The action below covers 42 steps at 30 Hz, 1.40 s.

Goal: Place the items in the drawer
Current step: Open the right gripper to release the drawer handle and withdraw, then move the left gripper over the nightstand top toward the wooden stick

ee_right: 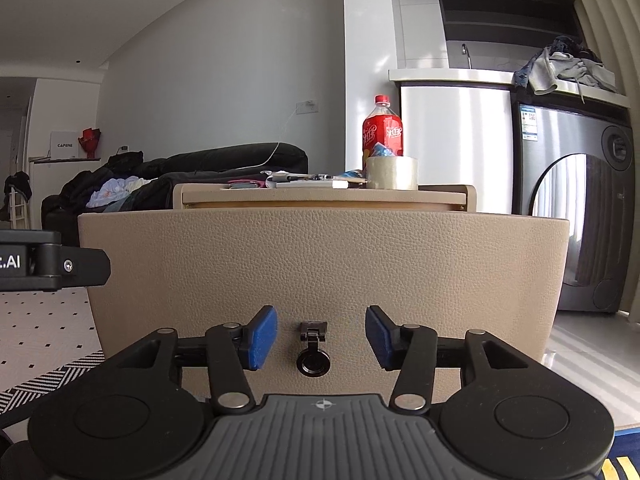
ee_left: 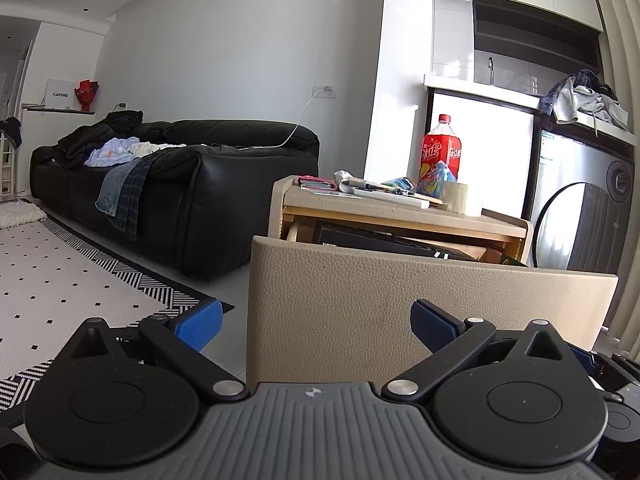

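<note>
A beige leather-look cabinet has its drawer (ee_left: 400, 304) pulled out; black boxes (ee_left: 384, 240) lie inside. In the right wrist view the drawer front (ee_right: 320, 264) fills the middle, with a black ring pull (ee_right: 313, 361) low on it. My right gripper (ee_right: 320, 338) is open, its blue pads either side of the pull, not touching it. My left gripper (ee_left: 316, 326) is open and empty, in front of the drawer's left corner. On the cabinet top lie a tape roll (ee_right: 392, 173), a red bottle (ee_right: 383, 130), a pink item (ee_left: 316, 181), pens and papers (ee_left: 384, 192).
A black sofa (ee_left: 180, 184) with clothes stands to the left. A patterned rug (ee_left: 60, 280) covers the floor at left. A washing machine (ee_right: 576, 208) stands at right under a counter with laundry (ee_right: 568, 66). The left gripper's body (ee_right: 48, 260) shows at the right view's left edge.
</note>
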Available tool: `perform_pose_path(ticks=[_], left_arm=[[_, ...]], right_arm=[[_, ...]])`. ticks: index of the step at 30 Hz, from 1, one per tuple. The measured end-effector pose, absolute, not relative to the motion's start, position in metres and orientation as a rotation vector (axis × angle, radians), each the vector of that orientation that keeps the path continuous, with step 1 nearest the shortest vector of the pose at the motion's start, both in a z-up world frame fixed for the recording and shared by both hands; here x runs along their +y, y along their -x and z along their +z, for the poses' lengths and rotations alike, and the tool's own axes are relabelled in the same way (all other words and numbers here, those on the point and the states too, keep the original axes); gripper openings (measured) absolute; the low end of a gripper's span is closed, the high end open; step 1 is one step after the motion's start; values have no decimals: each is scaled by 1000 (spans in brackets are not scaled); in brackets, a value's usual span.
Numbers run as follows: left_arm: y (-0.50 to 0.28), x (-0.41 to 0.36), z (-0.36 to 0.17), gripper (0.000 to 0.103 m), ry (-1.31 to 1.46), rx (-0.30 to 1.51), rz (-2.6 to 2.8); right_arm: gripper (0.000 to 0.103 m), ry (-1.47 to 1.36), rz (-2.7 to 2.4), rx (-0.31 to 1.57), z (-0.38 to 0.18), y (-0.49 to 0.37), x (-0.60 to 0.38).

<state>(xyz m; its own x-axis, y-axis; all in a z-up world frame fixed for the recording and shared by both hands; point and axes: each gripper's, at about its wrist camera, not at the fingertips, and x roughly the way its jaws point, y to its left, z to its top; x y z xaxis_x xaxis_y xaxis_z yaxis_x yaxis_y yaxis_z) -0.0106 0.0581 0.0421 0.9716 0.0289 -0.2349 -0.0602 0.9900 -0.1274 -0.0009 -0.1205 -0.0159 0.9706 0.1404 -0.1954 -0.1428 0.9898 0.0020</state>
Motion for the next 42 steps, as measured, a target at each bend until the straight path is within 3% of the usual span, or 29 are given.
perform_pose_path(ticks=[13, 35, 42], left_arm=[[-20, 46, 71, 103, 21, 155, 5], [-137, 76, 155, 103, 25, 24, -195], [-199, 85, 183, 103, 26, 95, -176]], right_arm=[[60, -18, 186, 177, -12, 7, -149], [64, -94, 169, 208, -20, 15, -199], [64, -132, 174, 229, -25, 15, -214]])
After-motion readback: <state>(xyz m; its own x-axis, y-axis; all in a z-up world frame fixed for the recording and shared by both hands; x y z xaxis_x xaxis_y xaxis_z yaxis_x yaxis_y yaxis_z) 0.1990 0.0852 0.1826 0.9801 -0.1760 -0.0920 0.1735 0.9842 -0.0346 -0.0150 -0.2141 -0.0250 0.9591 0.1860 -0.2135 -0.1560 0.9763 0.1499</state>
